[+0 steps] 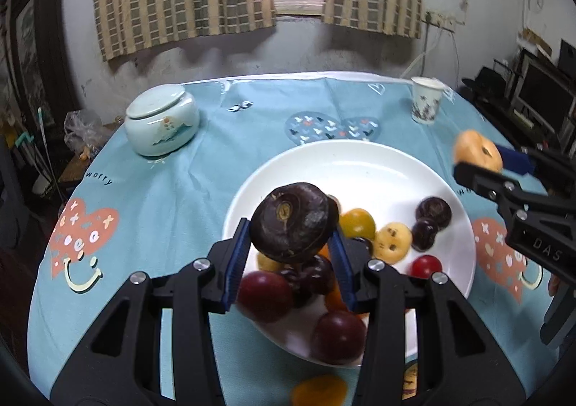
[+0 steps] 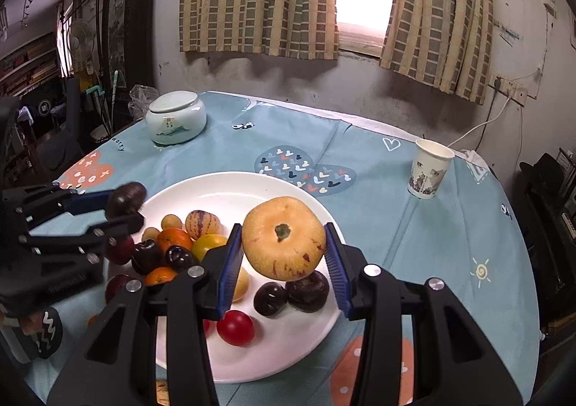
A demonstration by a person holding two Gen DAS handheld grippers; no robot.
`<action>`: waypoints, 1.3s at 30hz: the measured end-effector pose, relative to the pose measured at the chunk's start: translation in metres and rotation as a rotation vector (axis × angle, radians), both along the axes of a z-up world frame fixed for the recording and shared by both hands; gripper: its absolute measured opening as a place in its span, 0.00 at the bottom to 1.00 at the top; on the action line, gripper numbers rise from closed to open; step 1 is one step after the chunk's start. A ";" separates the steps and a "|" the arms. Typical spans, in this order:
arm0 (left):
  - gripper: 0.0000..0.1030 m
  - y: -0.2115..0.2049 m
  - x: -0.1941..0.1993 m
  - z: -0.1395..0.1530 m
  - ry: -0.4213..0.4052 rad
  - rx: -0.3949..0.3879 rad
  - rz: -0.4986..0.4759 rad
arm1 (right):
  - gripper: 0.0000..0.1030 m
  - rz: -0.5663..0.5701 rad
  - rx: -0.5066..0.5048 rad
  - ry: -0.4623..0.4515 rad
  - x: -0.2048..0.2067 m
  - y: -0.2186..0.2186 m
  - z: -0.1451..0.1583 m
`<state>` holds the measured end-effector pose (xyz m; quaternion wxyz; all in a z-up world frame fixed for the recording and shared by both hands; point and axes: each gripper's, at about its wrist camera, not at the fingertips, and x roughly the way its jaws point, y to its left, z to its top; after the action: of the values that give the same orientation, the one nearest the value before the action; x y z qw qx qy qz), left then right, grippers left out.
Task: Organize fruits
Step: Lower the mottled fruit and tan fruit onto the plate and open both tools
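Note:
My left gripper (image 1: 290, 226) is shut on a dark purple round fruit (image 1: 293, 222) and holds it above the white plate (image 1: 360, 161). That gripper (image 2: 124, 206) and its fruit (image 2: 126, 199) also show in the right wrist view. My right gripper (image 2: 282, 244) is shut on a yellow-orange melon-like fruit (image 2: 284, 238) above the plate (image 2: 223, 186). It also shows in the left wrist view (image 1: 478, 163) with its fruit (image 1: 477, 150). The plate holds several small fruits: red, dark purple, yellow and orange.
A pale green lidded jar (image 1: 162, 121) stands at the table's far left. A paper cup (image 1: 426, 99) stands at the far right. An orange fruit (image 1: 318, 389) lies off the plate near the front edge. The blue tablecloth (image 1: 180, 190) covers a round table.

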<state>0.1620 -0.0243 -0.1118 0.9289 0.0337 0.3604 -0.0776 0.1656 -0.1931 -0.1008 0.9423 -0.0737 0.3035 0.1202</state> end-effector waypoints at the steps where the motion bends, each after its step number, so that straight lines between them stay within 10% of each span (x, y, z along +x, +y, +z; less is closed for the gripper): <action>1: 0.42 0.003 0.001 0.001 0.001 -0.008 0.006 | 0.43 -0.001 0.005 0.001 0.000 -0.001 0.000; 39: 0.43 -0.024 -0.033 0.015 -0.062 0.029 -0.086 | 0.43 0.033 -0.034 -0.028 -0.039 0.009 0.014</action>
<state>0.1287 -0.0482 -0.0971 0.9348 0.0651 0.3309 -0.1112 0.1271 -0.1842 -0.0864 0.9430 -0.0962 0.2912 0.1296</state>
